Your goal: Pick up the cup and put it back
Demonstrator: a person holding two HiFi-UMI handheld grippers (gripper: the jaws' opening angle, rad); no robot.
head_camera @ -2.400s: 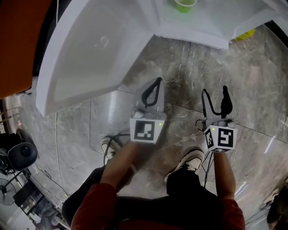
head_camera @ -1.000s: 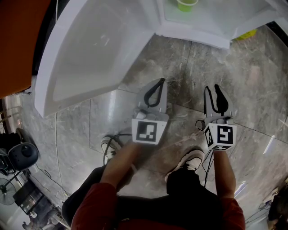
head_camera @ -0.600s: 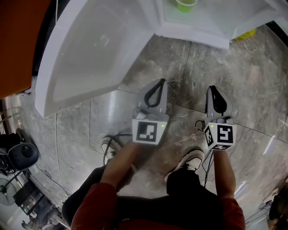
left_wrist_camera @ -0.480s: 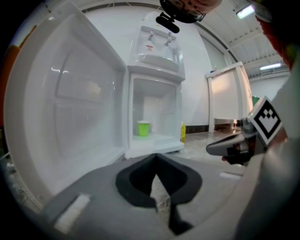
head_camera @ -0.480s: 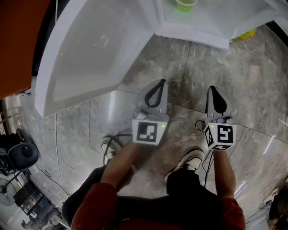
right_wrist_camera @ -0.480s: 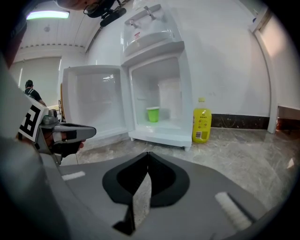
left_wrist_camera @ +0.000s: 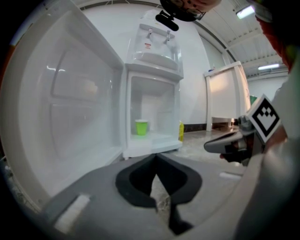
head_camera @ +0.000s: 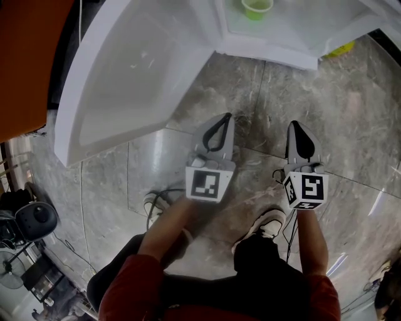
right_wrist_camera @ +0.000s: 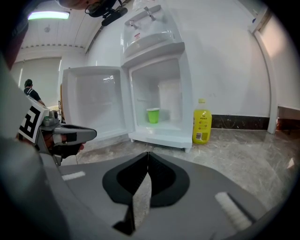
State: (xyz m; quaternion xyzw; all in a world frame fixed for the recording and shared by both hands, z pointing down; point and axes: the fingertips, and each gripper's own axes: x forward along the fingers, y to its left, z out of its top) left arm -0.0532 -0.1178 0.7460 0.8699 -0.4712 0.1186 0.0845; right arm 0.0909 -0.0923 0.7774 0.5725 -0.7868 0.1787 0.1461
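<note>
Cup [head_camera: 257,7]: upright, axis vertical, on cabinet [head_camera: 269,53] floor, left of centre, back from front edge. Ahead of both grippers, well apart, roughly between their lines of aim.

Left gripper [head_camera: 223,116]: jaws together, empty; flanked on outer side by open door [head_camera: 125,81].

Right gripper [head_camera: 294,124]: jaws just closed, together, nothing between; aimed almost squarely at cup.

Judged about equally near; freer approach judged on right. Open jaws wide before reaching in; close level across cup wall.
</note>
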